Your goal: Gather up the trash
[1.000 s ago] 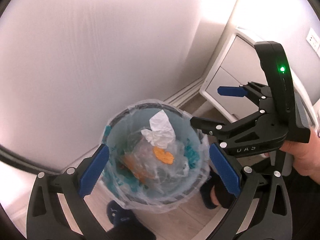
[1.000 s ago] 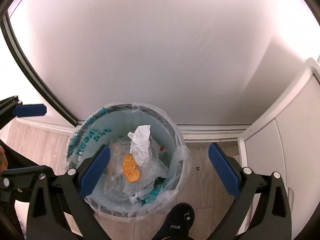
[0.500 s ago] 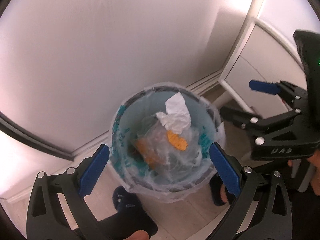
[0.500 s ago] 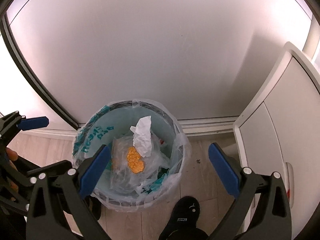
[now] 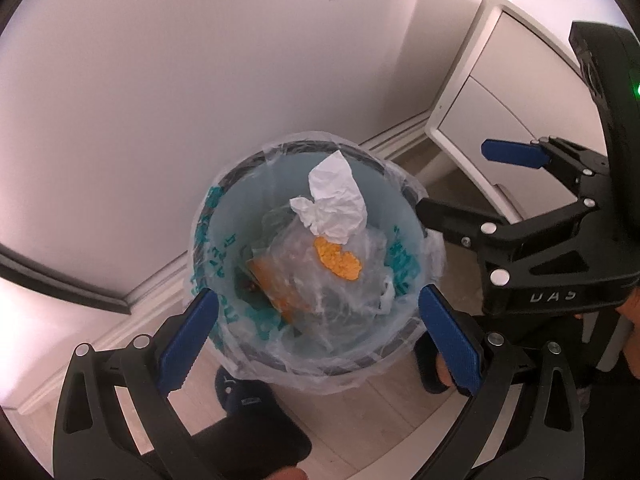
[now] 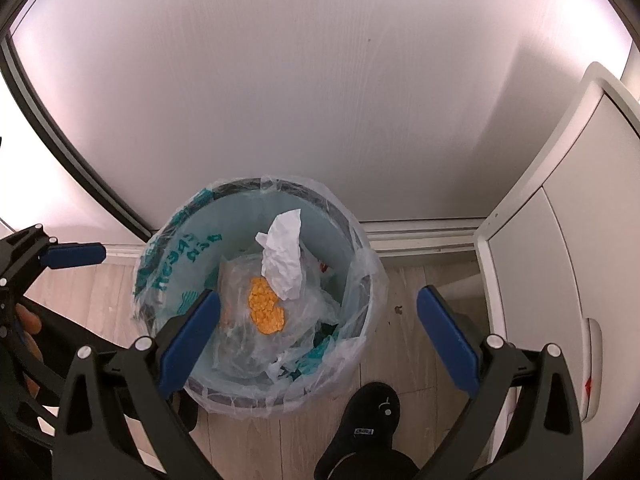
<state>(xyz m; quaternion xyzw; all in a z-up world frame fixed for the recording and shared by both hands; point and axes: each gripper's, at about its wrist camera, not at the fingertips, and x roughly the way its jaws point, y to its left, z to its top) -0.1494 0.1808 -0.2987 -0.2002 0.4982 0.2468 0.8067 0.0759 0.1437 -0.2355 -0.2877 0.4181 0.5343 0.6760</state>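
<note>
Crumpled white tissue [image 5: 336, 204] lies atop clear plastic bags and an orange scrap [image 5: 338, 262] inside the lined trash bin [image 5: 200, 248], which stands on the wood floor [image 6: 424, 320] against the wall. Left tongs [image 5: 316, 338] and right tongs [image 6: 318, 330] hover above the bin, both spread wide and empty. White cabinet [image 6: 560, 216] stands beside it.

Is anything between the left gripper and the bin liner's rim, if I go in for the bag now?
Nothing visible blocks it. The left gripper is open above the trash bin, with the liner rim exposed all round. The right gripper, also open, sits off at the bin's right edge; crumpled tissue lies inside.
</note>
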